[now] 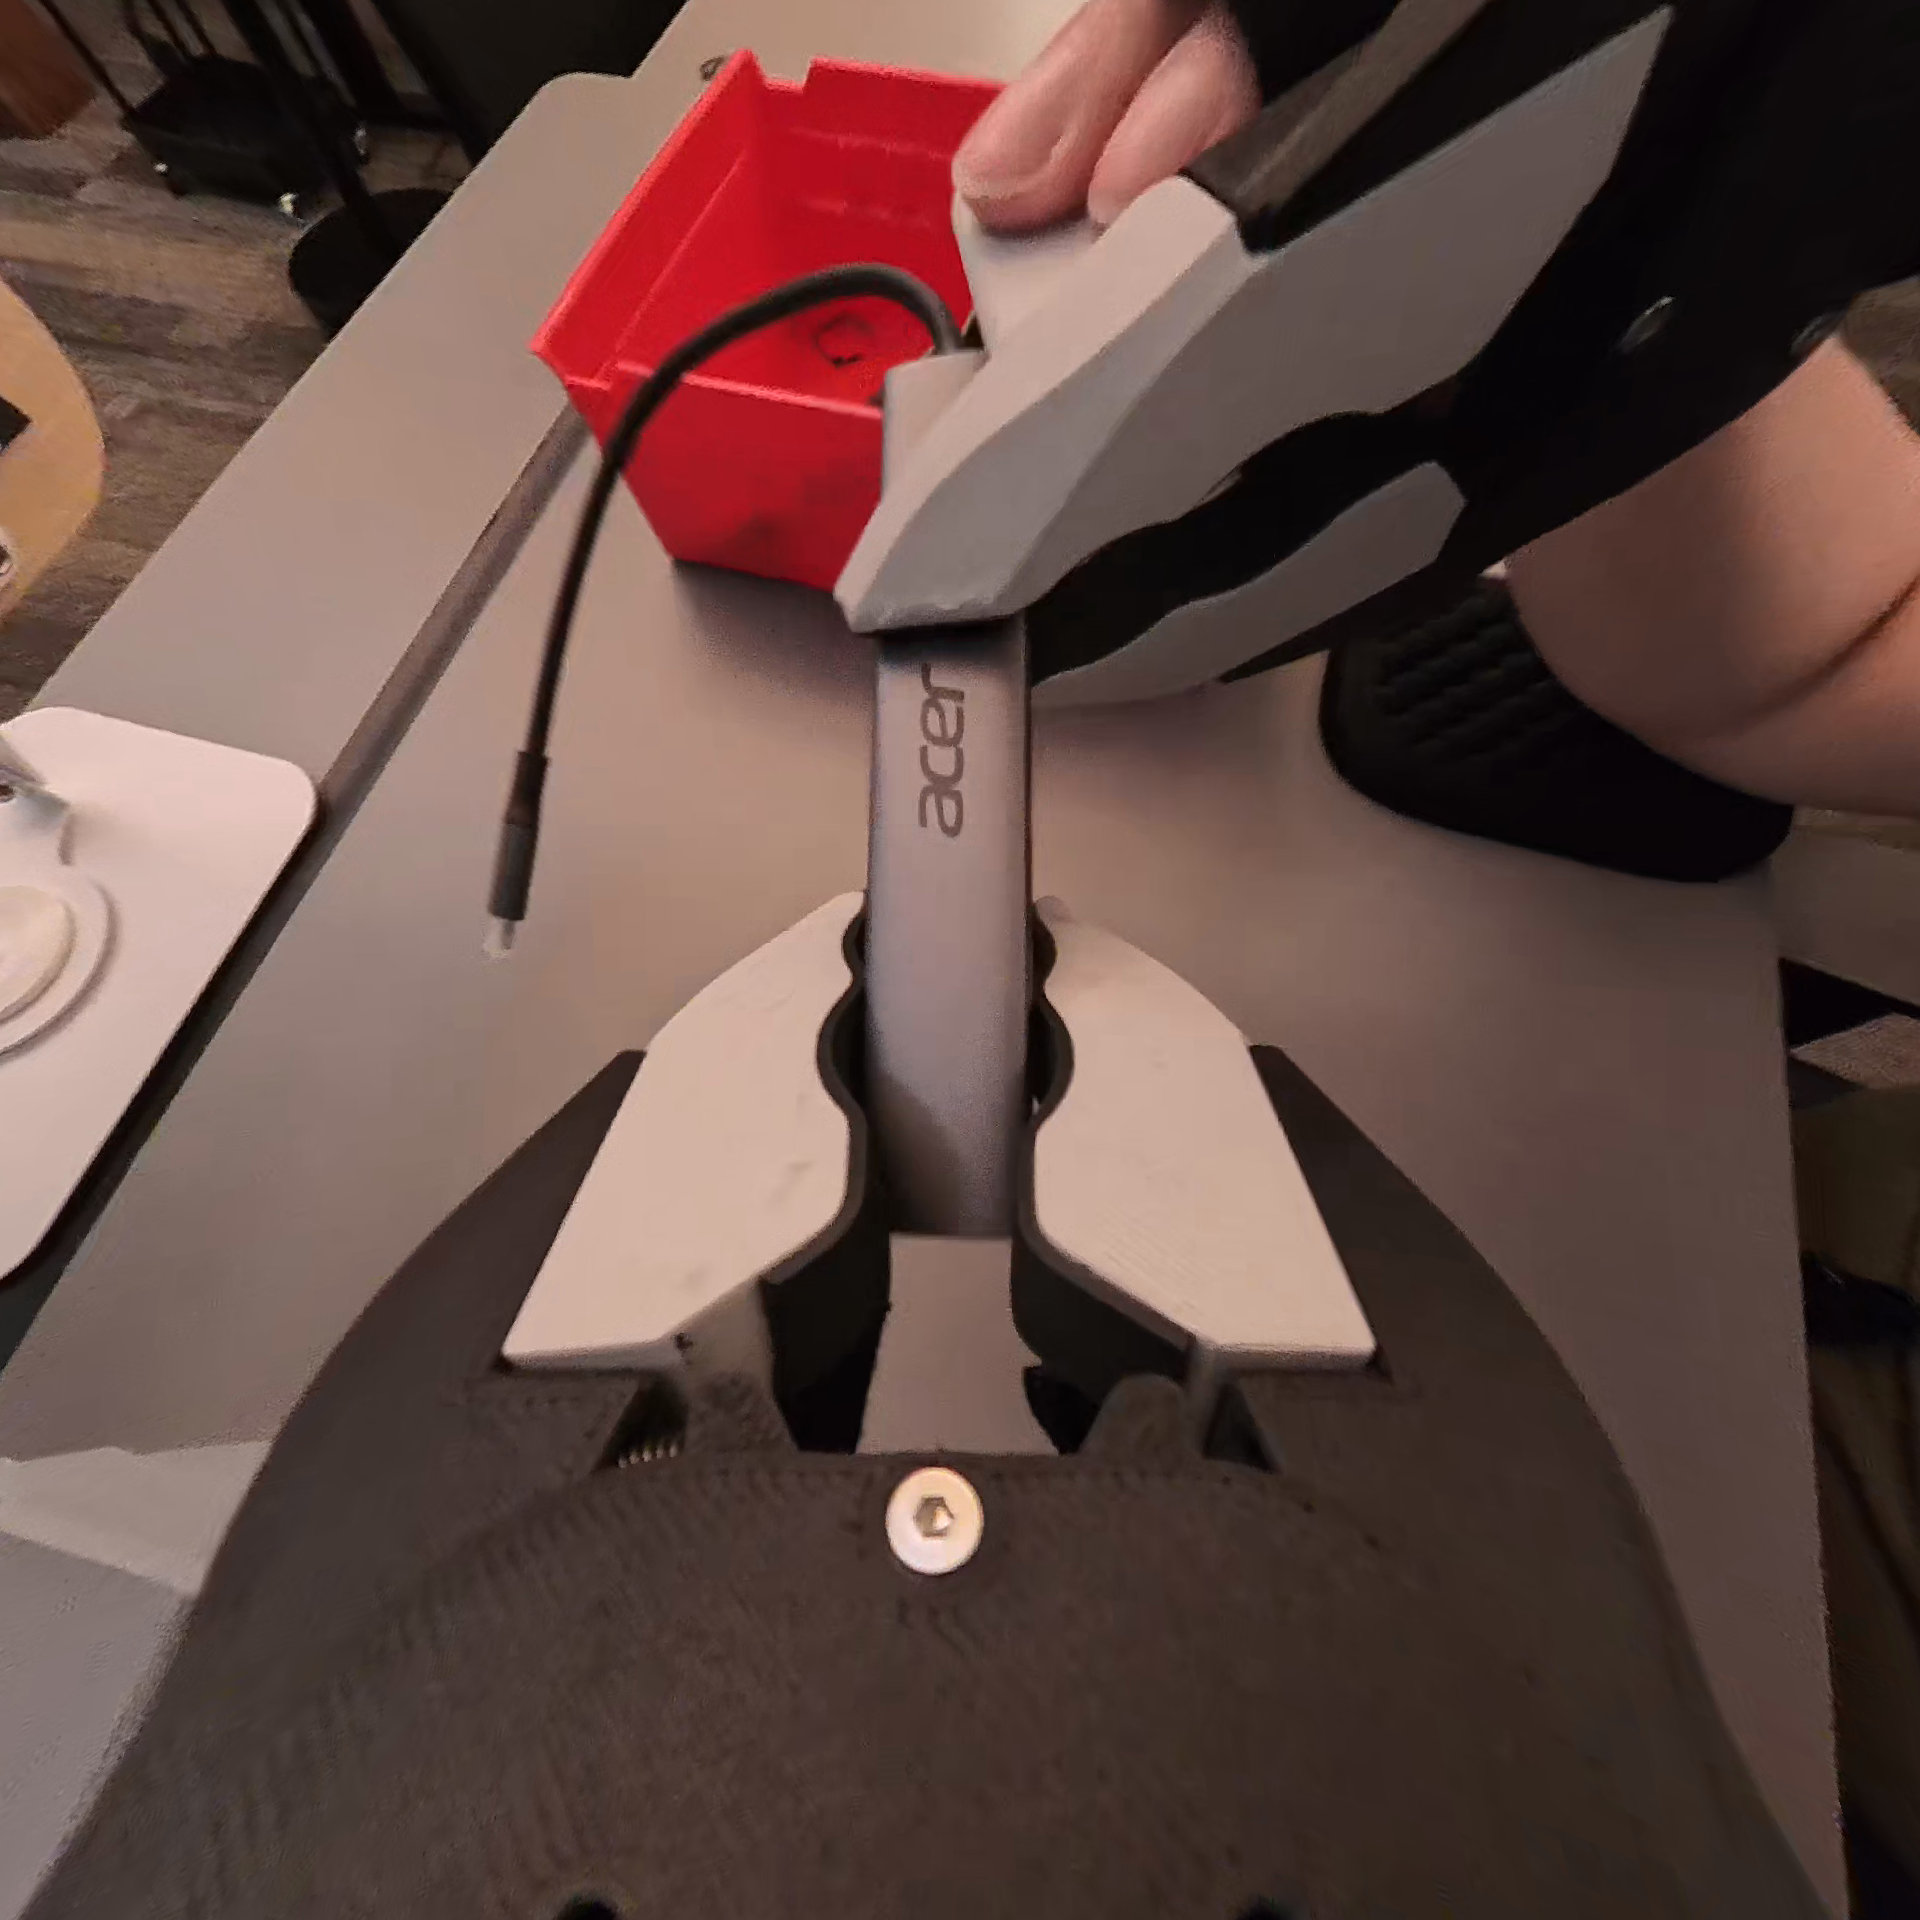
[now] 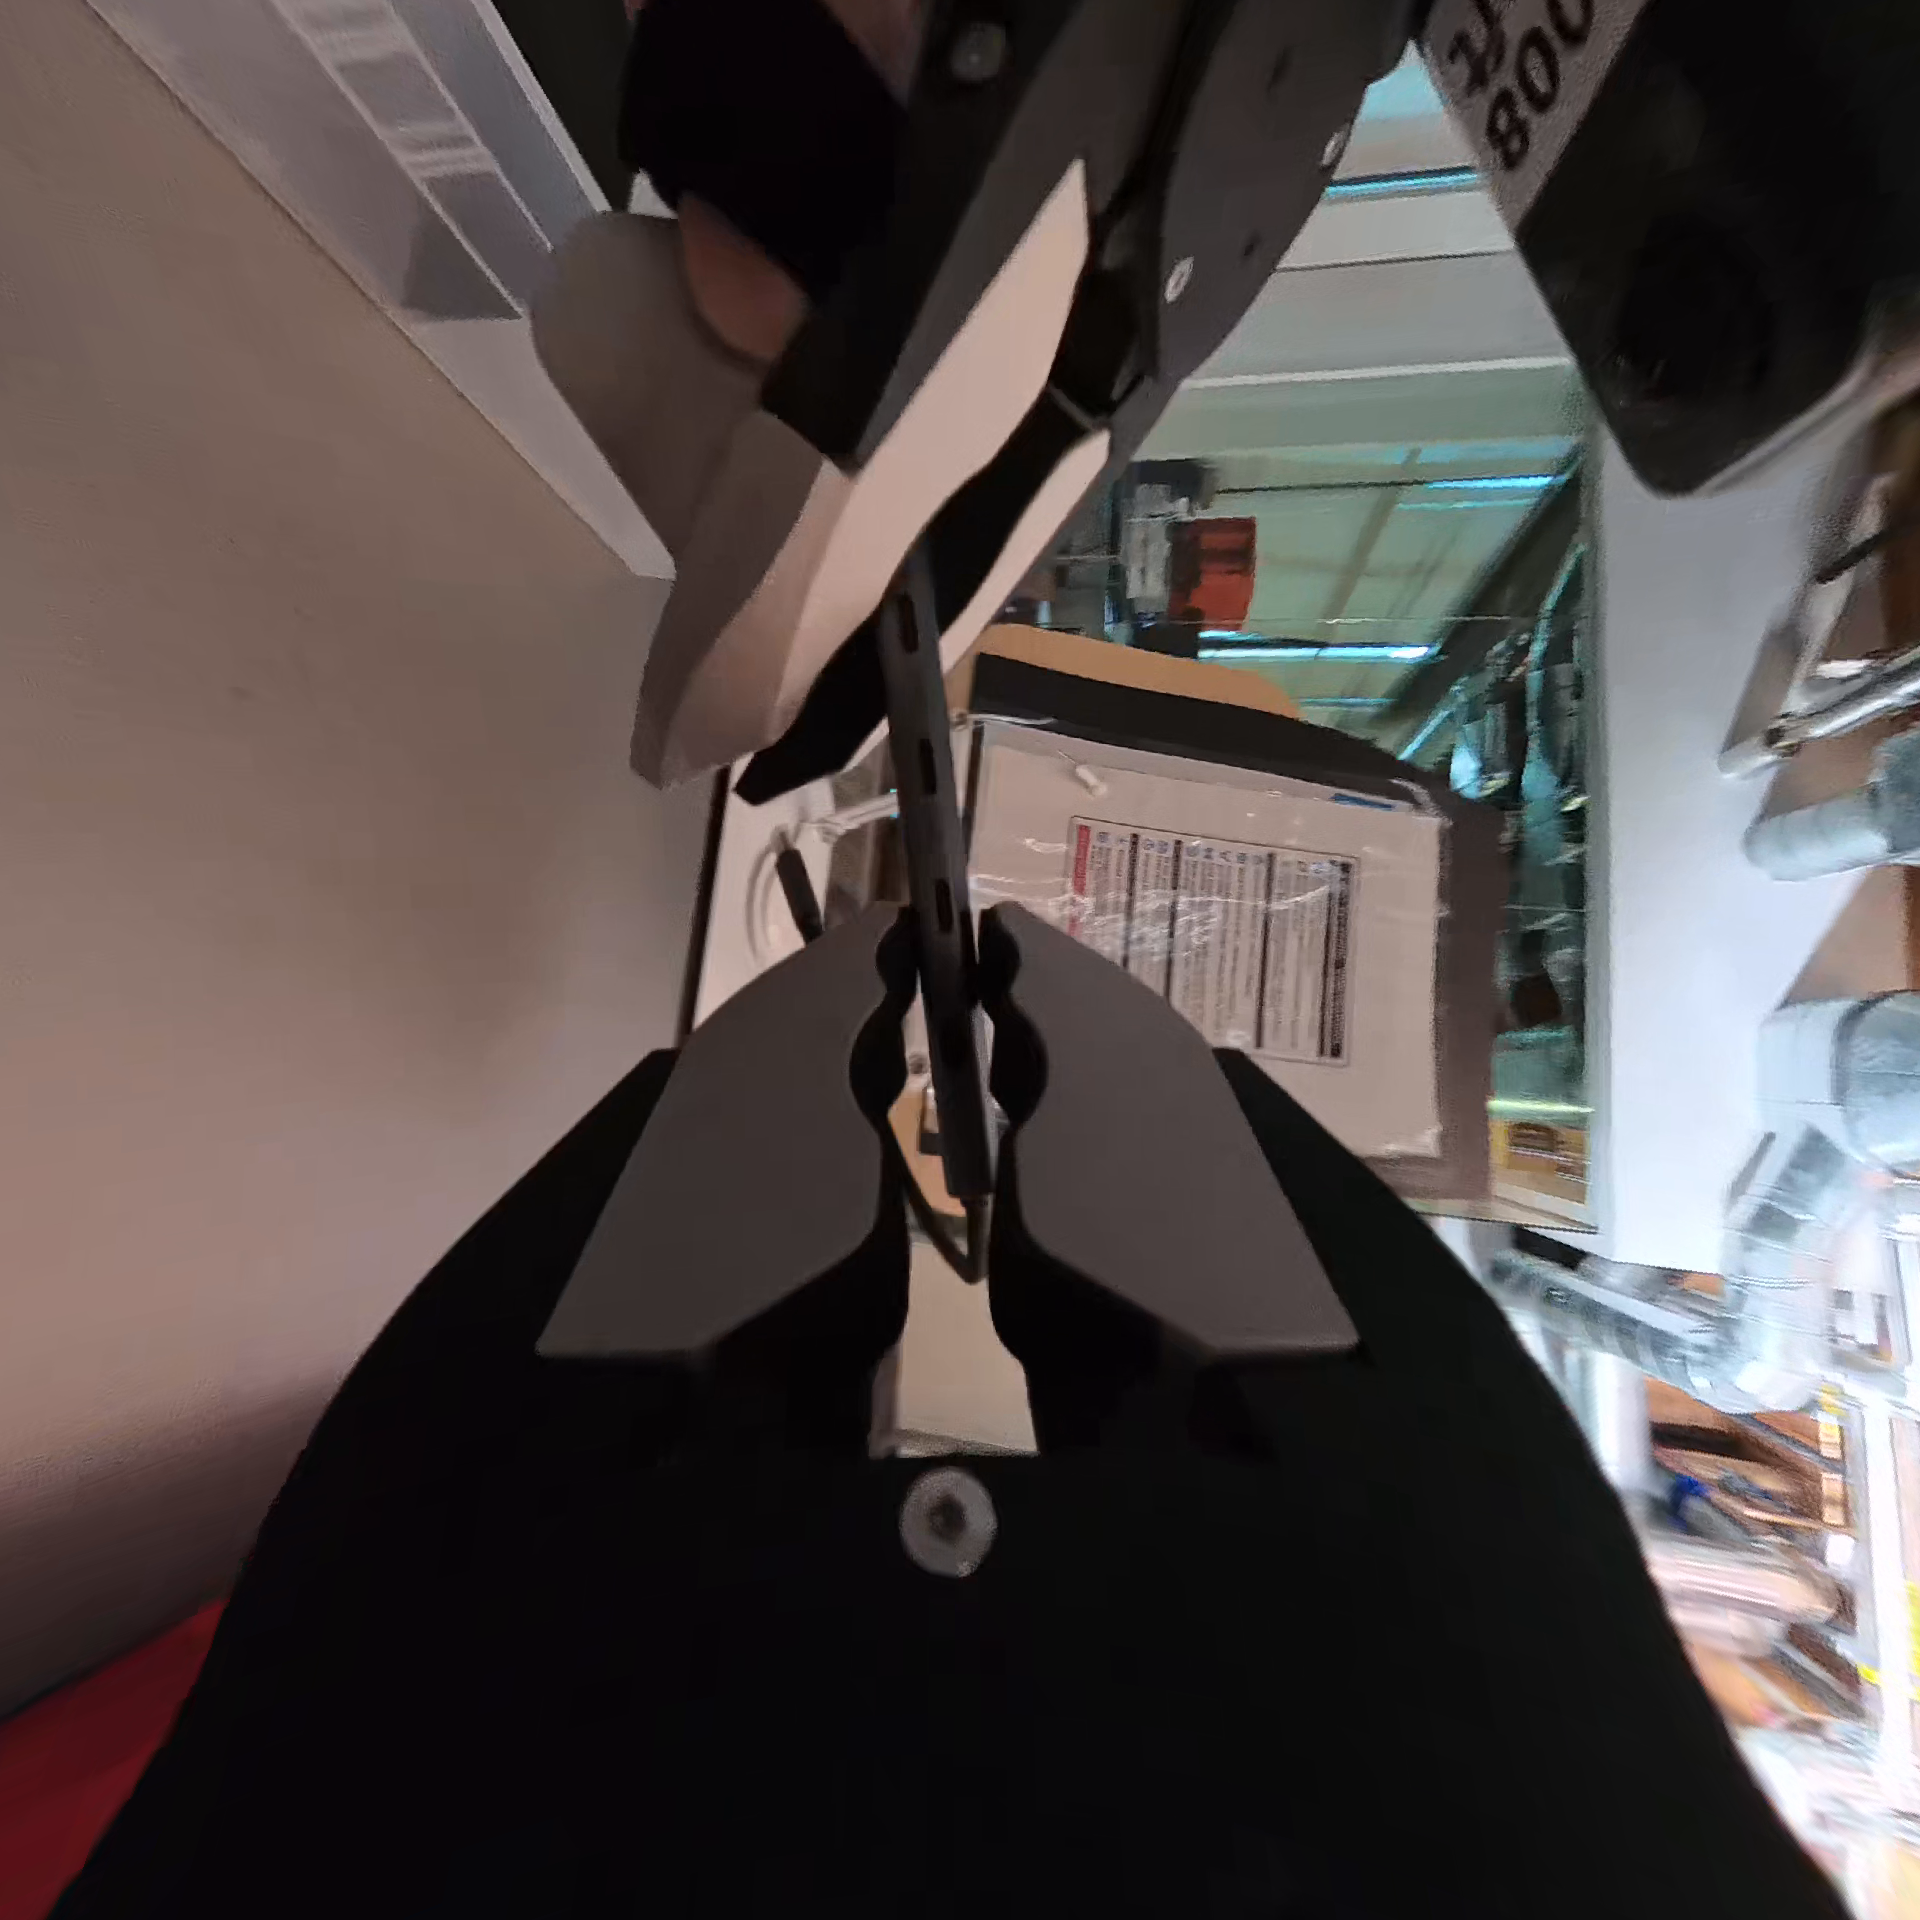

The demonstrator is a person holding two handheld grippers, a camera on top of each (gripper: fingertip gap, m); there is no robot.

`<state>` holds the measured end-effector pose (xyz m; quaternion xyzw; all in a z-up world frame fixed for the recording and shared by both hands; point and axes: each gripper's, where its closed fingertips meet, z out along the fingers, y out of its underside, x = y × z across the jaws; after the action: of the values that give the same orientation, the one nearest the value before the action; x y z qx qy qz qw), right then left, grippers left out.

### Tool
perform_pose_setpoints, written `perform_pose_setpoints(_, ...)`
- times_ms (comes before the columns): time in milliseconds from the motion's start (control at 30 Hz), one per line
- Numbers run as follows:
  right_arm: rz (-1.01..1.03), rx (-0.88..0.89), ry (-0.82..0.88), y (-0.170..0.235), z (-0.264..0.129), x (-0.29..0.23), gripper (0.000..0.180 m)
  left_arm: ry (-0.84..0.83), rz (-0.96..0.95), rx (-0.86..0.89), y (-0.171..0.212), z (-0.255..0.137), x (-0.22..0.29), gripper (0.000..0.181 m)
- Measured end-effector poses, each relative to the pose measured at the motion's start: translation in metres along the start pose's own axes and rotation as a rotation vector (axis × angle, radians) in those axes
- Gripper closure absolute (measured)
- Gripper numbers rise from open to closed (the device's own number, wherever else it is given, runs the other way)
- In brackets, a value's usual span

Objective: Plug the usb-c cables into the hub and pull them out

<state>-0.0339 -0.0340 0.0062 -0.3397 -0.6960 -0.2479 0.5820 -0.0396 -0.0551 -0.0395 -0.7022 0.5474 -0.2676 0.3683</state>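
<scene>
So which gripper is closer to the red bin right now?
Right. The right gripper clamps the hub's far end, next to the red bin; the left gripper clamps the hub's near end, farther back from the bin.

The left gripper (image 1: 945, 935) and right gripper (image 2: 940, 925) are both closed tight, facing each other, the right probably tilted upward.

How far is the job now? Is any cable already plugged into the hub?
Done: the grey hub is lifted off the table, held at both ends by the left gripper and the right gripper. In hand: only holding; its own black cable hangs free, plug unconnected. Left: the side ports seen in the right wrist view look empty, so plugging and pulling out remain.
</scene>
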Motion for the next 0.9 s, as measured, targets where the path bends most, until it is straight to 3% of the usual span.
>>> perform_pose_setpoints(133, 0.063, -0.175, 0.065, 0.055, -0.021, 0.024, 0.169, -0.129, -0.018, 0.066, -0.009, -0.020, -0.023, 0.114)
perform_pose_setpoints(300, 0.438, -0.366, 0.198, 0.184, -0.075, 0.035, 0.170, -0.148, -0.066, 0.145, -0.016, -0.052, -0.034, 0.119)
perform_pose_setpoints(467, 0.746, -0.492, 0.032, 0.273, -0.083, -0.043, 0.169, -0.176, -0.088, 0.135, -0.010, -0.063, -0.044, 0.122)
perform_pose_setpoints(667, 0.908, -0.653, -0.244, 0.308, -0.072, -0.130, 0.168, -0.184, -0.087, 0.112, -0.005, -0.062, -0.047, 0.123)
perform_pose_setpoints(800, 0.986, -0.726, -0.234, 0.316, -0.072, -0.132, 0.166, -0.184, -0.101, 0.105, -0.002, -0.064, -0.050, 0.123)
perform_pose_setpoints(900, 1.035, -0.686, -0.205, 0.308, -0.083, -0.113, 0.151, -0.187, -0.124, 0.106, 0.000, -0.072, -0.054, 0.123)
